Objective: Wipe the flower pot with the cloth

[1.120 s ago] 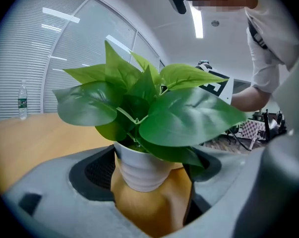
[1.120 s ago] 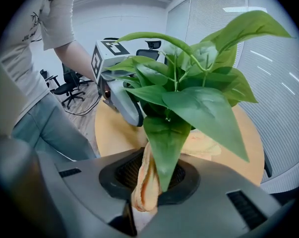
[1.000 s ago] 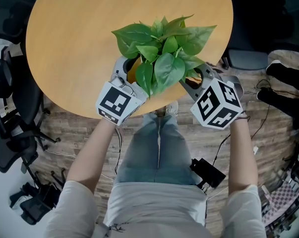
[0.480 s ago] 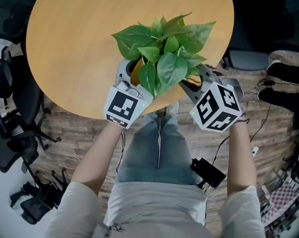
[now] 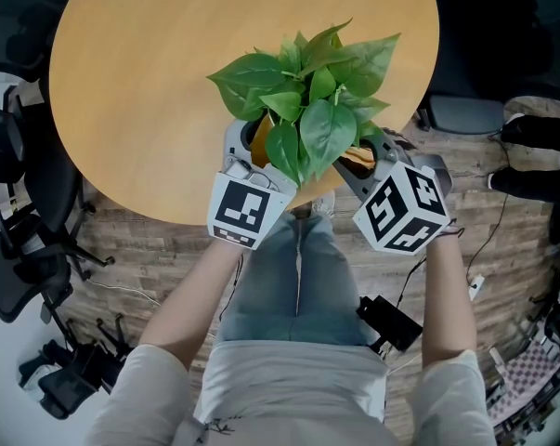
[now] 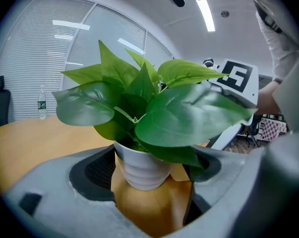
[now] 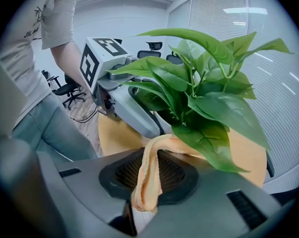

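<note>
A leafy green plant [image 5: 307,91] stands in a white ribbed flower pot [image 6: 142,172] near the front edge of the round wooden table [image 5: 168,82]. In the head view the leaves hide the pot. My left gripper [image 5: 252,151] reaches in from the pot's left, and its wide jaws [image 6: 151,182] clasp the pot at the rim. My right gripper [image 5: 365,151] is at the pot's right, shut on an orange cloth [image 5: 357,157]. The cloth [image 7: 150,167] runs from between the jaws up toward the pot under the leaves. The left gripper's marker cube [image 7: 97,53] shows behind the plant.
Black office chairs [image 5: 19,184] stand left of the table. Cables and a black box [image 5: 389,321] lie on the wood floor by the person's legs. A water bottle [image 6: 41,103] stands far back on the table. Dark items [image 5: 540,156] lie at the right.
The left gripper's cube has swung right, toward the person's middle, and the plant's leaves have shifted slightly with it. The right gripper has barely moved.
</note>
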{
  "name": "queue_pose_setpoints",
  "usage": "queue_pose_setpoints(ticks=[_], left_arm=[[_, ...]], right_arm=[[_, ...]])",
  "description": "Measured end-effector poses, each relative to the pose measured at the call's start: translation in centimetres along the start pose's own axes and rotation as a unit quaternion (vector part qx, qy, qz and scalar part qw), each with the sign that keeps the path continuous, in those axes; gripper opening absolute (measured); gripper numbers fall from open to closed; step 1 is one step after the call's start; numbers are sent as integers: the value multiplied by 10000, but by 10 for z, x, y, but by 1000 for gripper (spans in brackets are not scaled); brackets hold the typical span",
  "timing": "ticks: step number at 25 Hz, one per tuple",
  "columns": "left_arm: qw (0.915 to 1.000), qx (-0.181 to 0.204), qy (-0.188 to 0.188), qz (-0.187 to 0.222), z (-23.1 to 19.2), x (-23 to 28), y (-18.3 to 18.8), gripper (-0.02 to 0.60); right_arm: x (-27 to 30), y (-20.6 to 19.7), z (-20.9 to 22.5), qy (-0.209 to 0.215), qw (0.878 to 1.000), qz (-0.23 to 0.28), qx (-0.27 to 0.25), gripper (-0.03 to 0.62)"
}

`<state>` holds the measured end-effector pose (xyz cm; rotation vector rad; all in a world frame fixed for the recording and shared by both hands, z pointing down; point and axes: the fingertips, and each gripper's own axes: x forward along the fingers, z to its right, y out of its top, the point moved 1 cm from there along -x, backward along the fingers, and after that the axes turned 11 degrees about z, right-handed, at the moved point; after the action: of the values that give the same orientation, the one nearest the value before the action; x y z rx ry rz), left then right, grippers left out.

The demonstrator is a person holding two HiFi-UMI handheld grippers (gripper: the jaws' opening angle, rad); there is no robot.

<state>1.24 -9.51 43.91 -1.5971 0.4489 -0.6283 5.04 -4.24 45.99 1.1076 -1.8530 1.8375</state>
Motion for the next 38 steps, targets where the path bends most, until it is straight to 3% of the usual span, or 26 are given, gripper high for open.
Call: queue_pose_setpoints(ticks=[8,18,29,38], left_arm=[[10000,32,35,26,0,-1,-1,430],[9999,39,-37,125,2,-5,3,433],[9994,-347,44,-30,-4,-26,6,456],[9980,-592,112,-186,9,-63,26,453]], right_arm=[[1,-1,0,13,9999,76,112,61],[-9,-7,-4,-296,9969,361,632,61],[-33,-14,-8,-580,9912,326,1142,61],[-74,-1,-13,-1034,9737,766,1881,61]])
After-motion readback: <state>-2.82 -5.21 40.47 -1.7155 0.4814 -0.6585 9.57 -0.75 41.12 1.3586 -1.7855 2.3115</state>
